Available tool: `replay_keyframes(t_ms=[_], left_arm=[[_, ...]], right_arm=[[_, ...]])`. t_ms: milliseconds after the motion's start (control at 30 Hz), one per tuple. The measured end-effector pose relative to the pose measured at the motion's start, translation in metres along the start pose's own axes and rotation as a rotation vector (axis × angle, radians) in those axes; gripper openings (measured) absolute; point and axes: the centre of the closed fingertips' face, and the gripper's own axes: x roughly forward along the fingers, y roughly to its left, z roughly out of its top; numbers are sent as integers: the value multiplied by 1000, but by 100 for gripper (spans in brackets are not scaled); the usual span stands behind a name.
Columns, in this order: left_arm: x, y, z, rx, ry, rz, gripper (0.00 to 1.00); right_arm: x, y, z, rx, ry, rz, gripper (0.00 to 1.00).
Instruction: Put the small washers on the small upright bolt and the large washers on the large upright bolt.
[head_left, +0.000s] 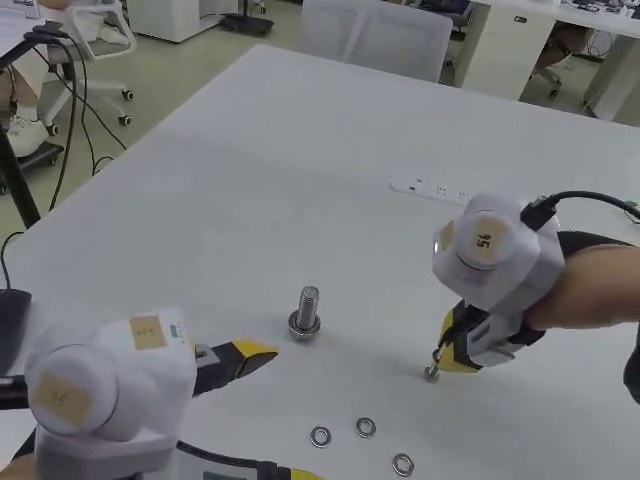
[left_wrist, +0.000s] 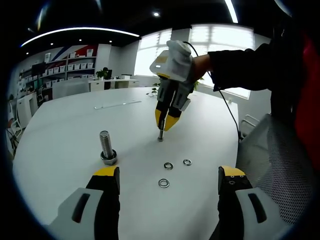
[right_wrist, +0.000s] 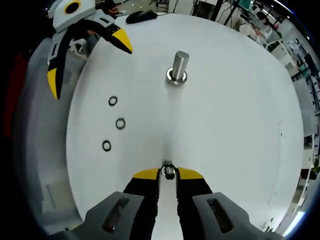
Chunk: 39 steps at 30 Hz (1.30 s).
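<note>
The right gripper (right_wrist: 168, 175) stands tipped down over the small bolt (head_left: 432, 373), which is upright on the bench (head_left: 300, 180) off toward the person's right-hand side. The jaws are drawn almost together around the bolt's top, but I cannot tell whether they are pinching a washer, gripping the bolt itself, or just closing in on it. The large bolt (head_left: 306, 305) stands upright nearer the middle of the bench, with what looks like a ring or two already seated at its foot. Three loose washers (head_left: 366, 427) lie flat in a small cluster close to the near edge, well apart from both bolts. The left gripper (left_wrist: 169, 174) hangs low by that near edge with its jaws wide apart and nothing between them, pointing toward the cluster. The weak spot, to my eye, is the small bolt. It appears to stand free on its head, so a sideways nudge from the right gripper would likely tip it over. If a washer is being placed and is let go off-centre, it could catch on the thread or drop and roll away. The loose washers lie flat on a smooth top, so a jaw scraping at one may push it off the near edge. From here their sizes look much alike, which invites threading one onto the wrong bolt.
</note>
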Motion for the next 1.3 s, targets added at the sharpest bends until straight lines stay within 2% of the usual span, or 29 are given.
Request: replay_keyframes(t_ms=[333, 567, 1067, 1200, 1300], left_arm=[[0, -1, -3, -2, 3, 8, 80], [-1, 0, -3, -4, 4, 14, 80], [-1, -1, -3, -4, 6, 15, 80], [-2, -1, -3, -3, 6, 15, 80], [-3, 0, -2, -4, 4, 19, 80]], right_arm=[[21, 0, -7, 28, 0, 16, 14], [29, 1, -9, 26, 8, 17, 14], [30, -5, 0, 29, -19, -2, 14], [34, -3, -4, 29, 6, 5, 15], [34, -4, -4, 29, 6, 3, 16]])
